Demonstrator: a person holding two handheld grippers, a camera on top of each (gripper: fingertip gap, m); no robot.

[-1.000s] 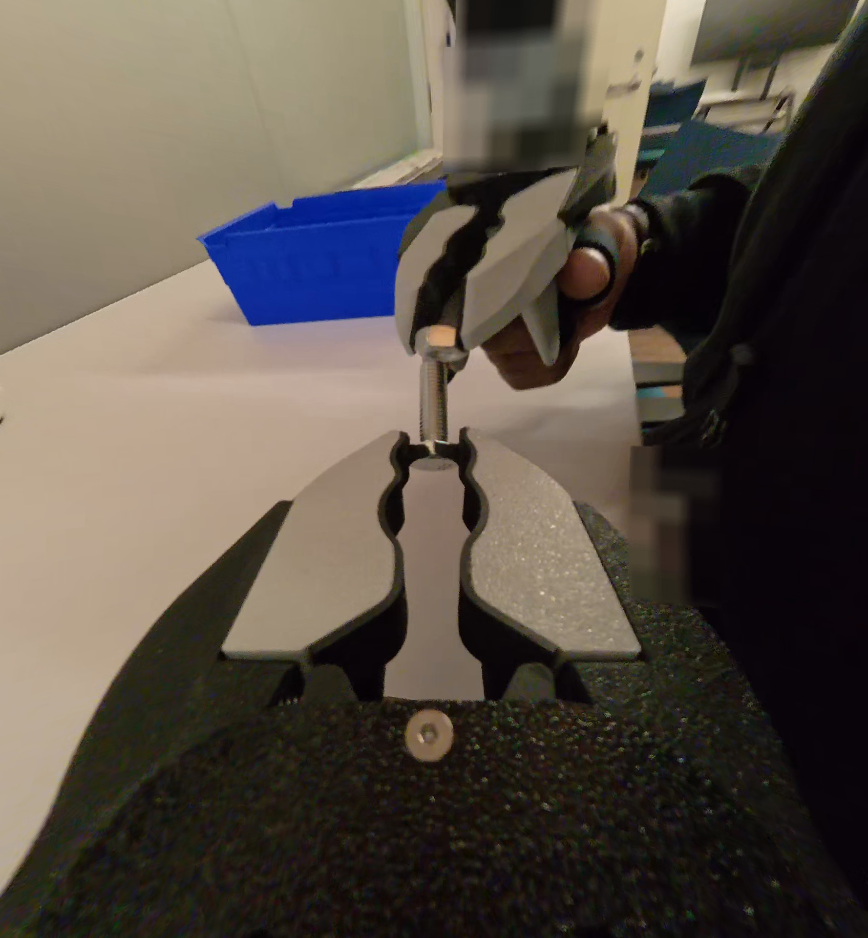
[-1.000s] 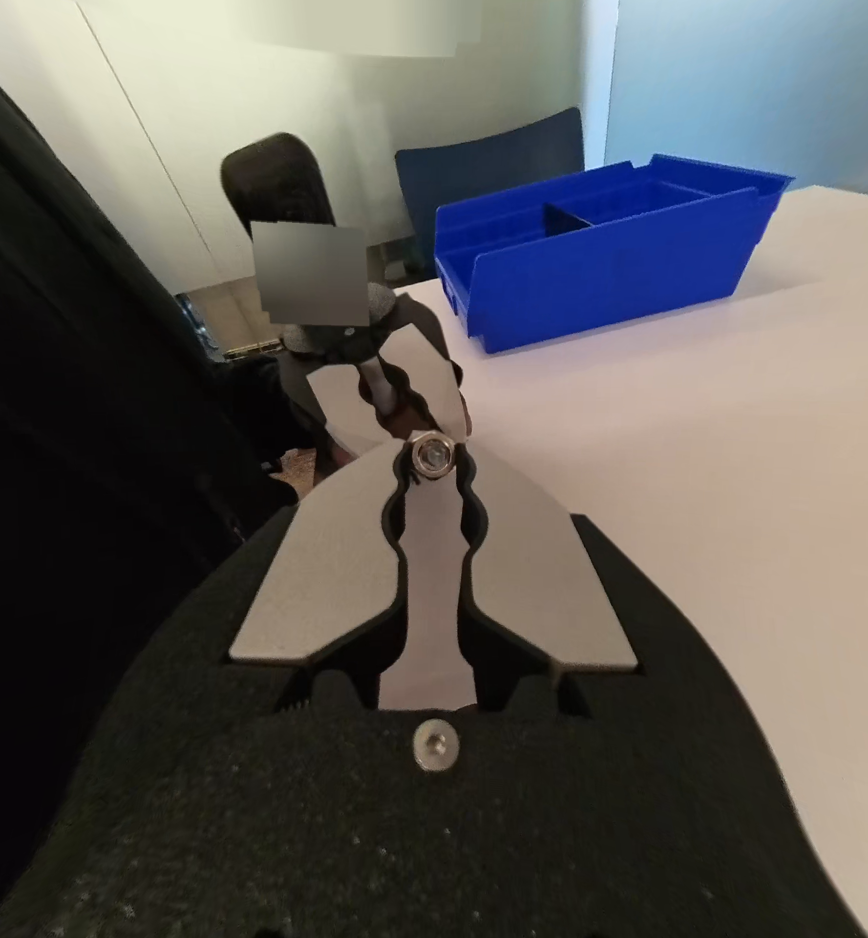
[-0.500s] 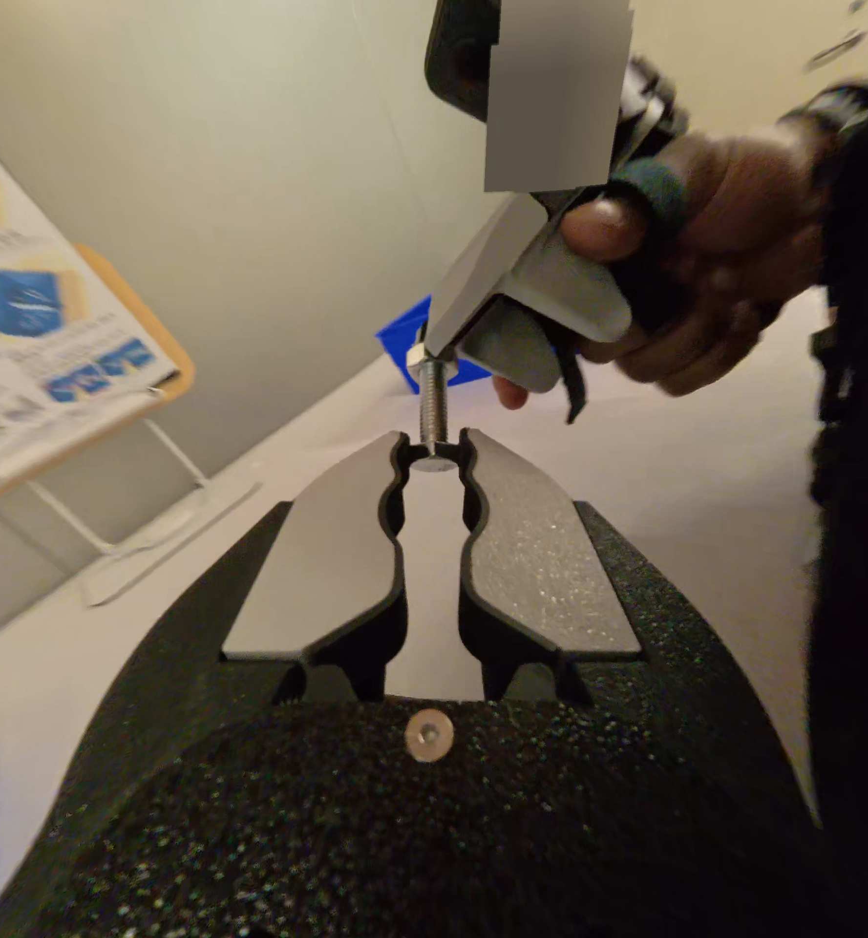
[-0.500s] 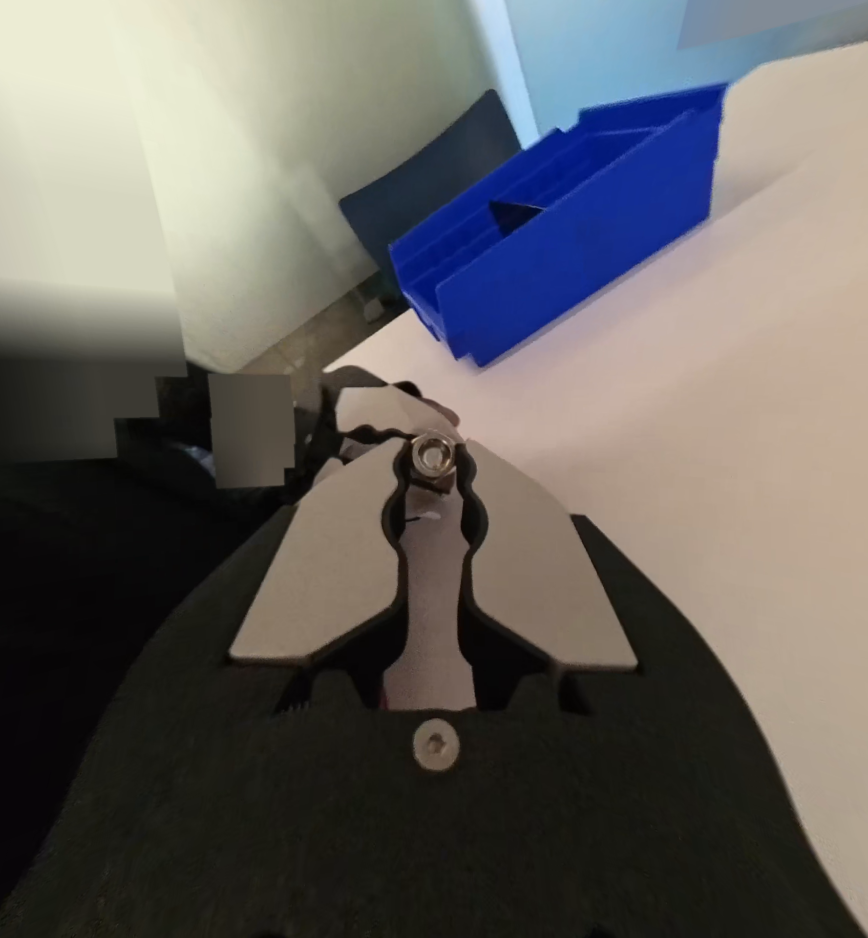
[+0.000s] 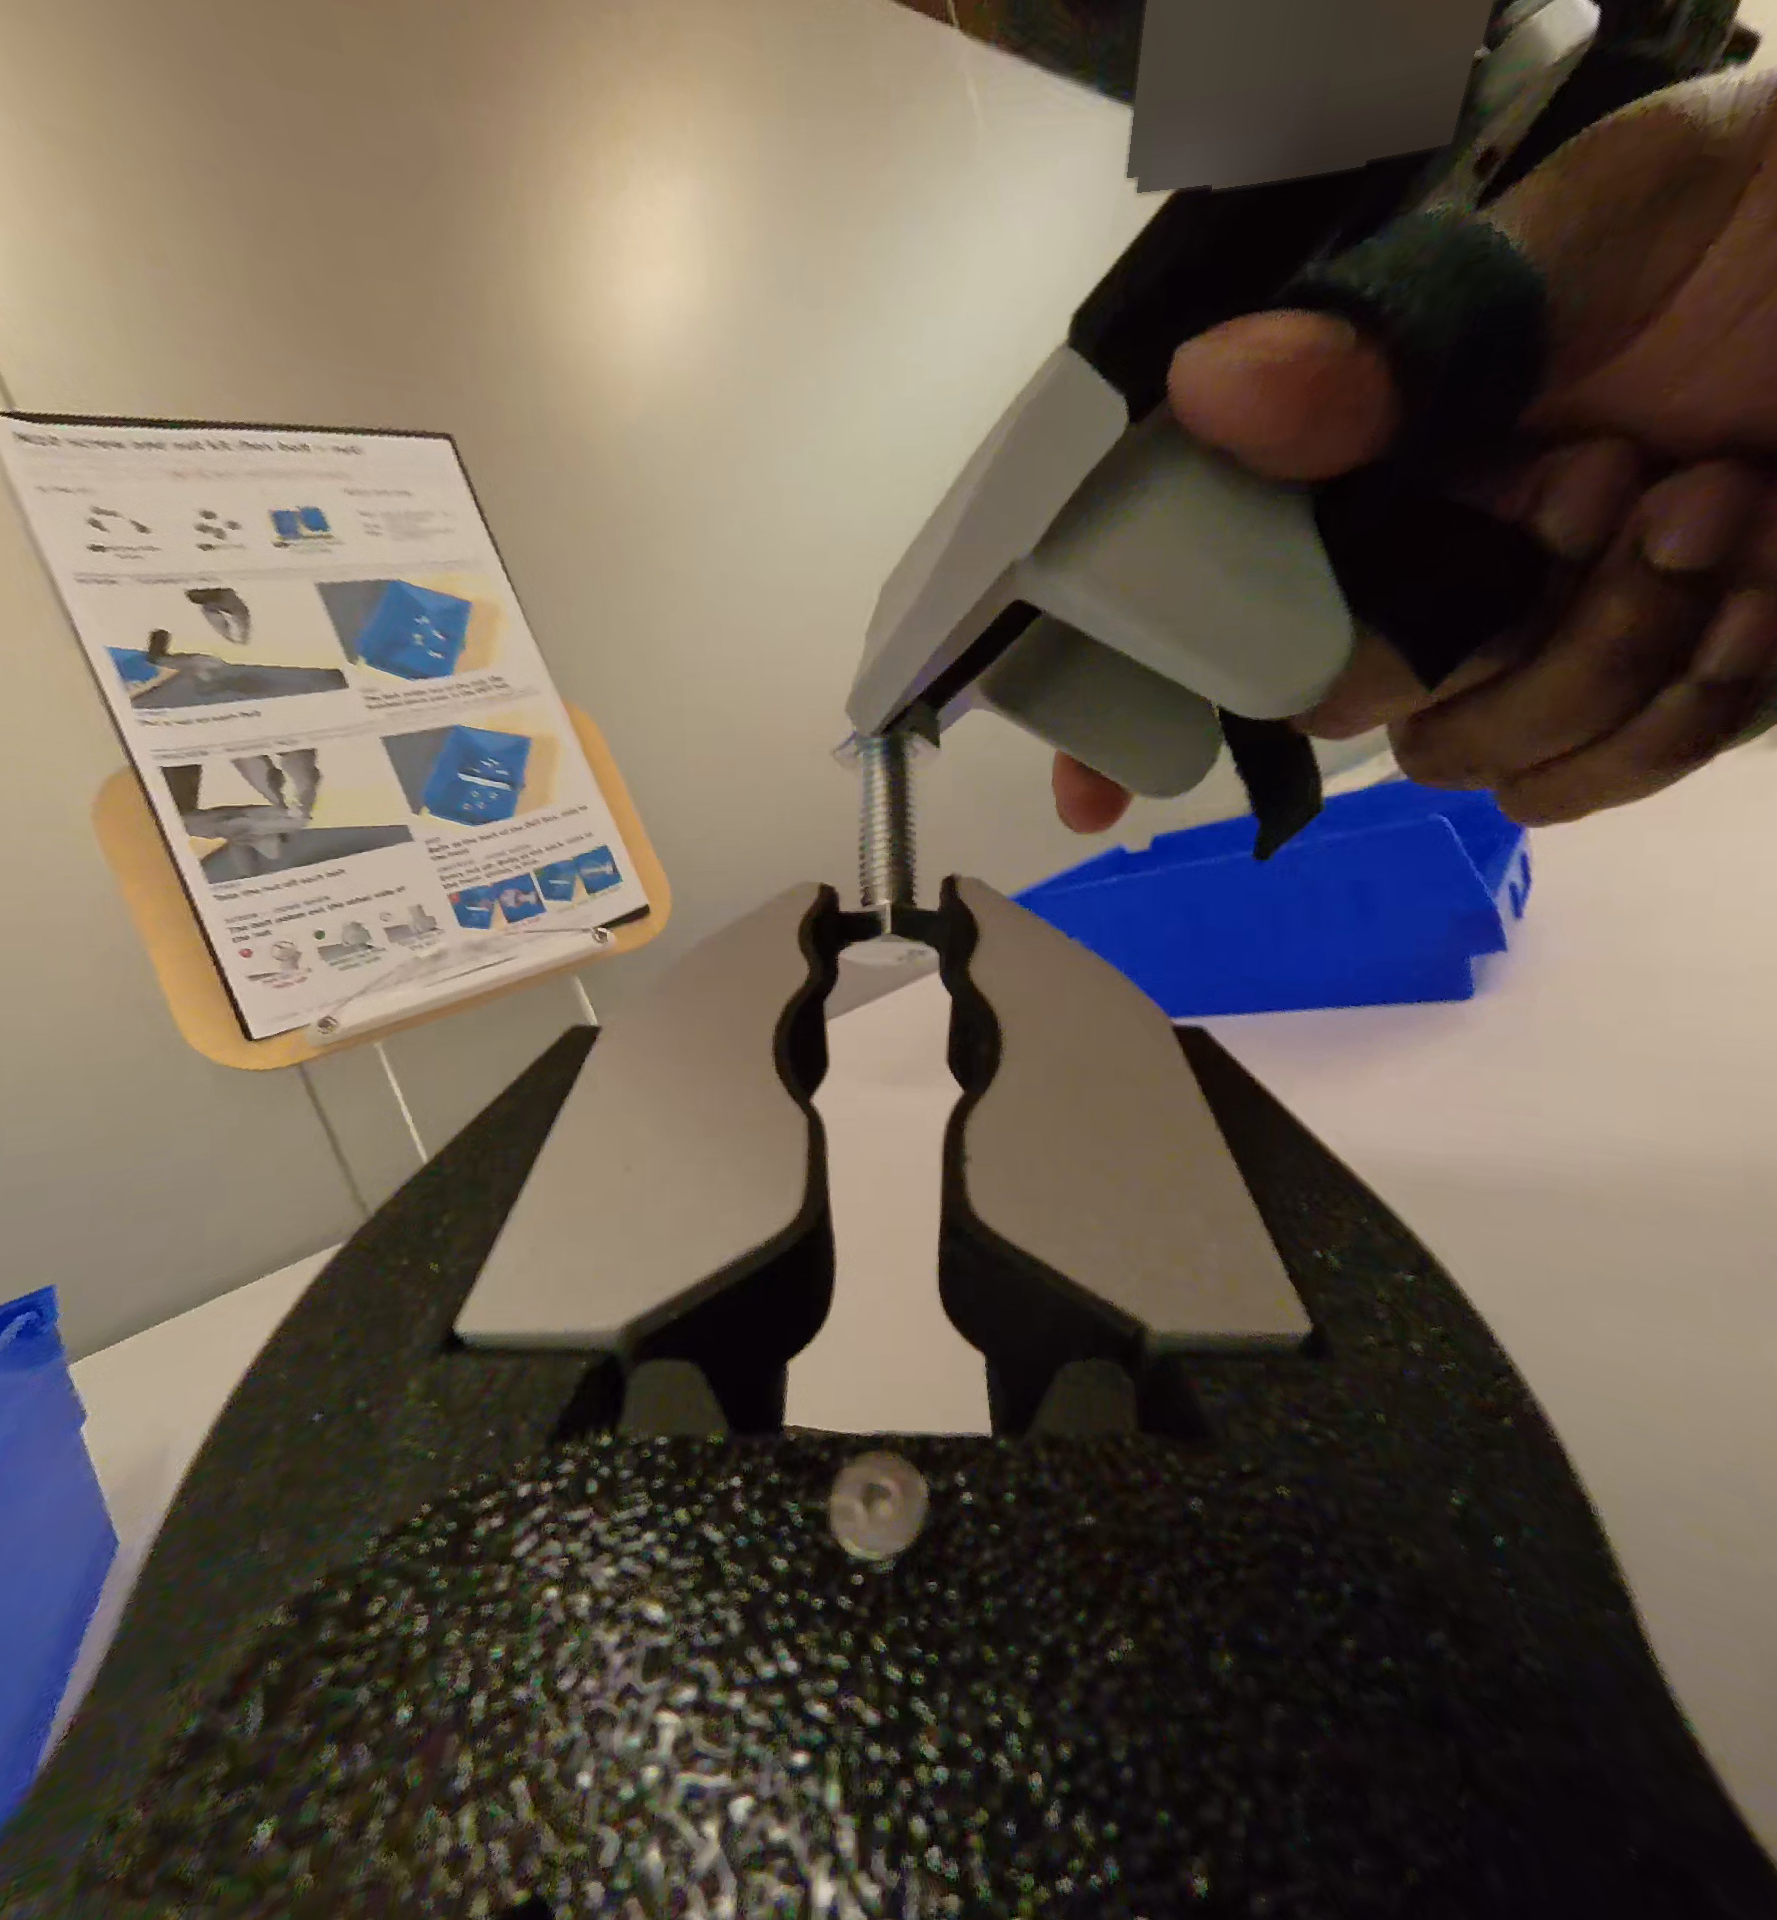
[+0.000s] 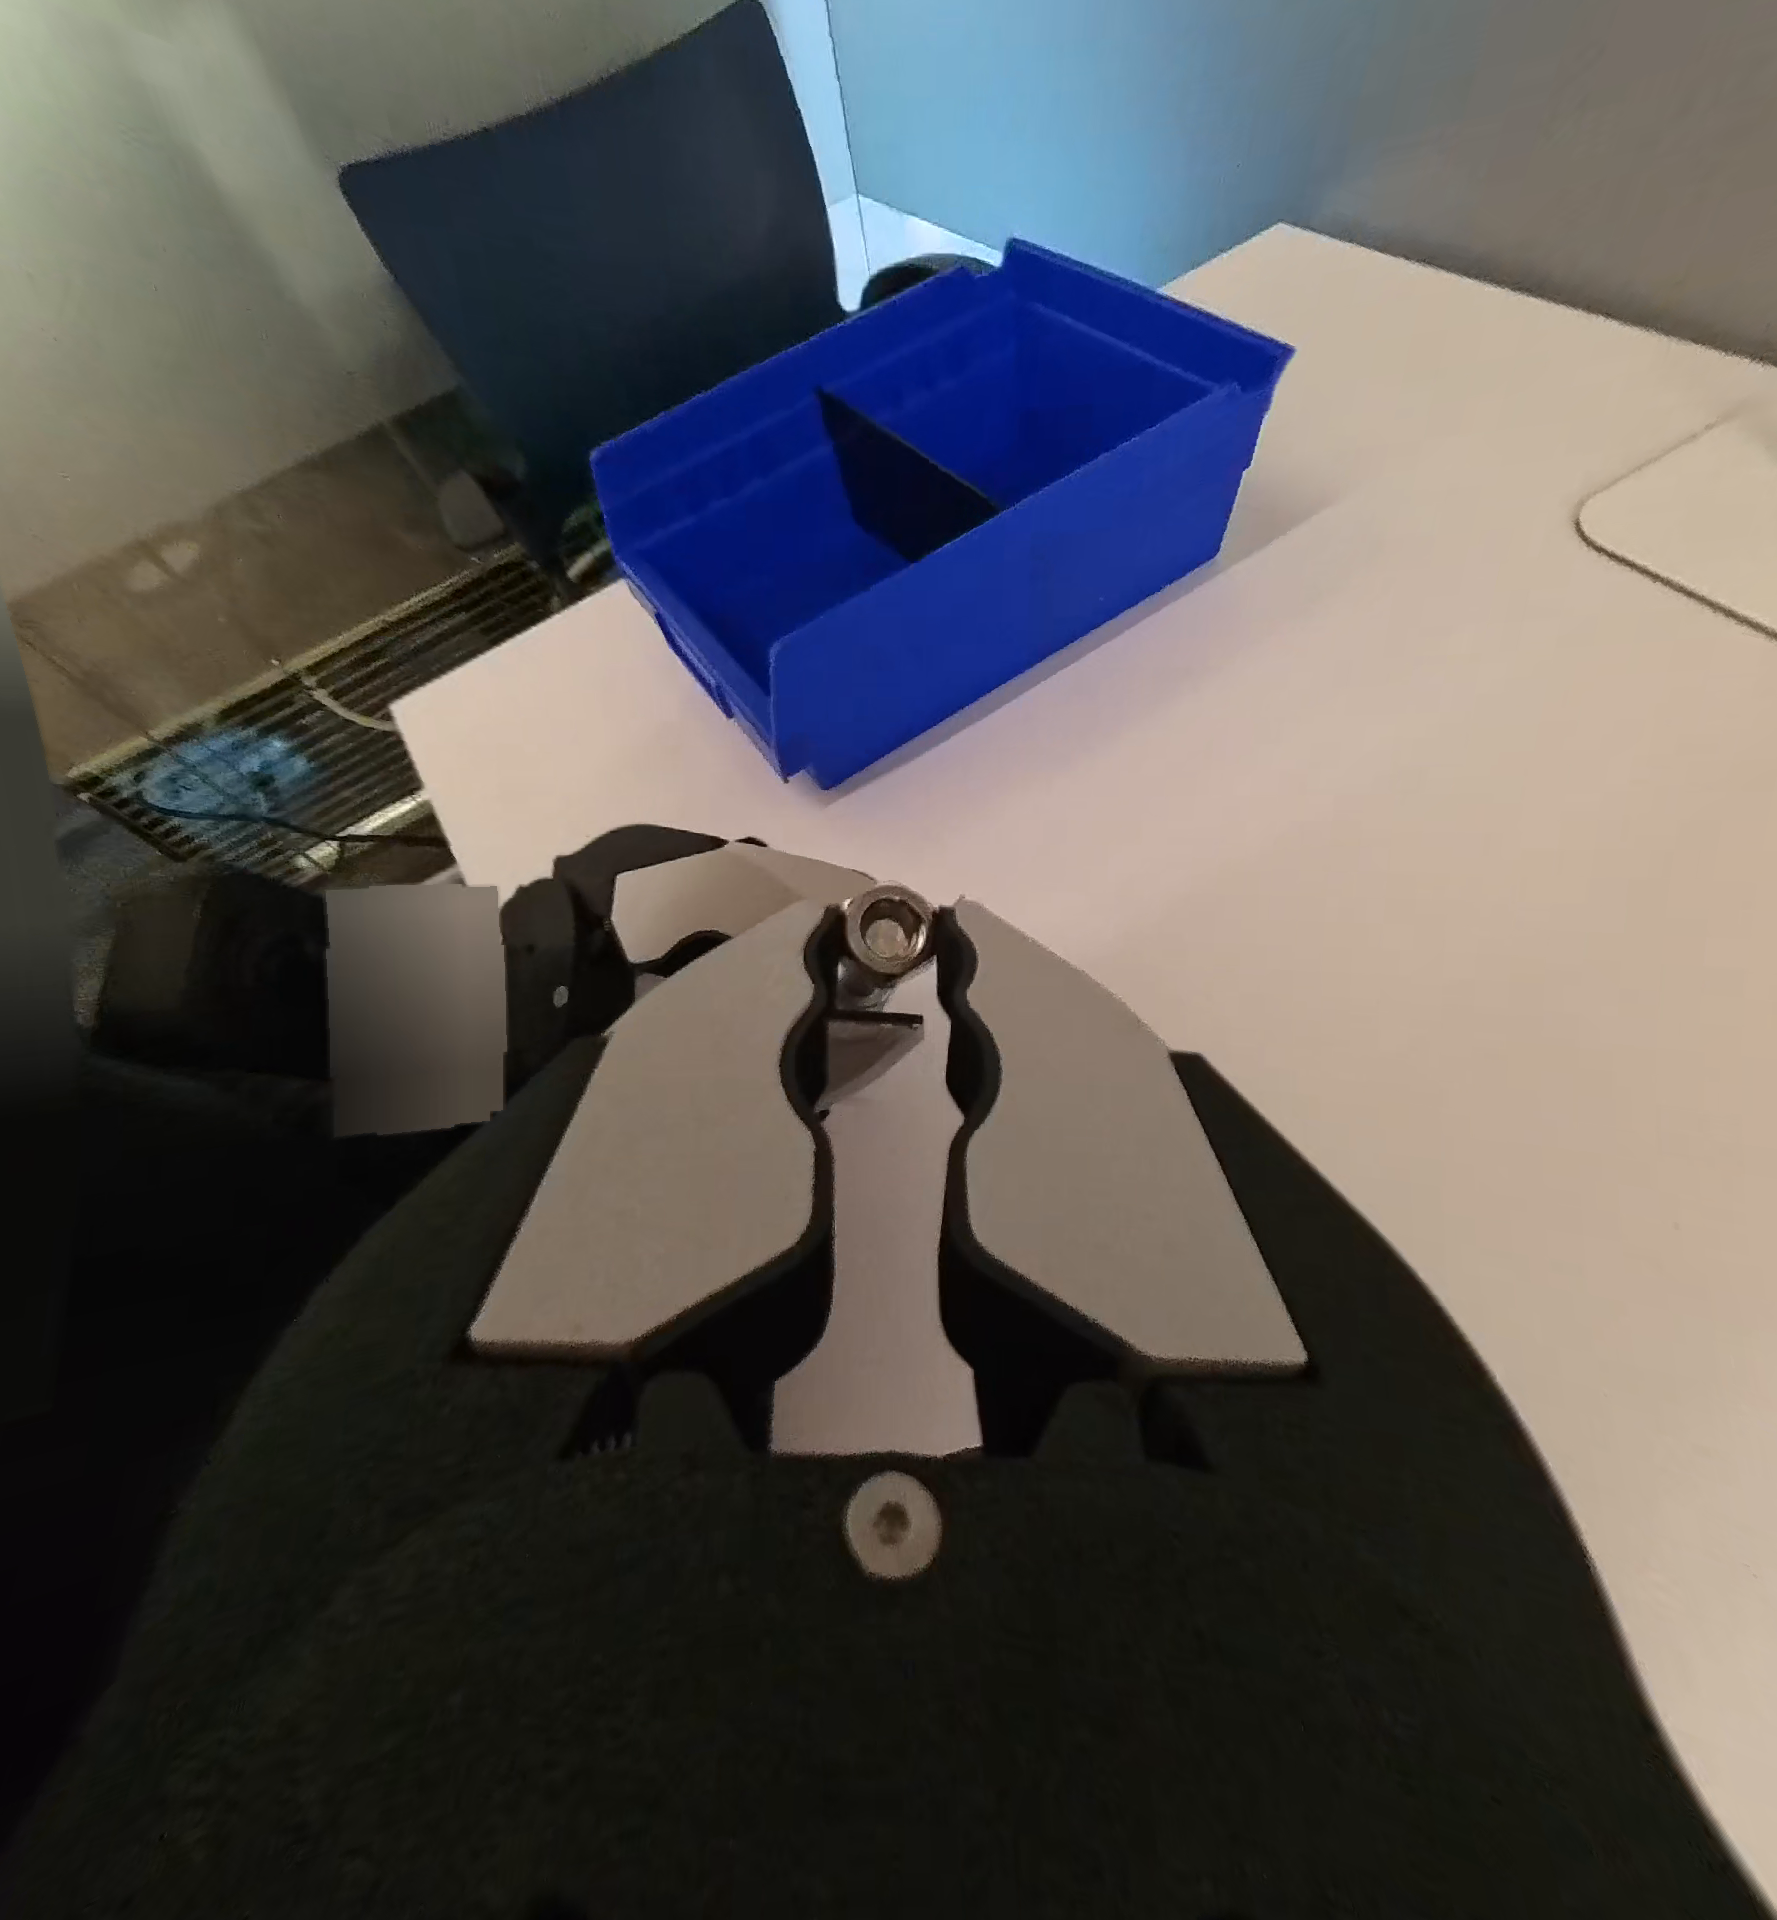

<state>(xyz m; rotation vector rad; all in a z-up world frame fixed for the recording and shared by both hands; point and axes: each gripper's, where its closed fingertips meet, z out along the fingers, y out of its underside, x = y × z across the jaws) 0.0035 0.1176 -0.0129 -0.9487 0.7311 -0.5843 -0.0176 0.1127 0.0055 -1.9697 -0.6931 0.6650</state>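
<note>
White table (image 6: 1383, 935) carries a blue bin (image 6: 1019, 582).

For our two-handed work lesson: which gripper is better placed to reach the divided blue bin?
Right gripper, probably: the bin lies straight ahead of it across bare table; the left gripper has the right one in between.
</note>
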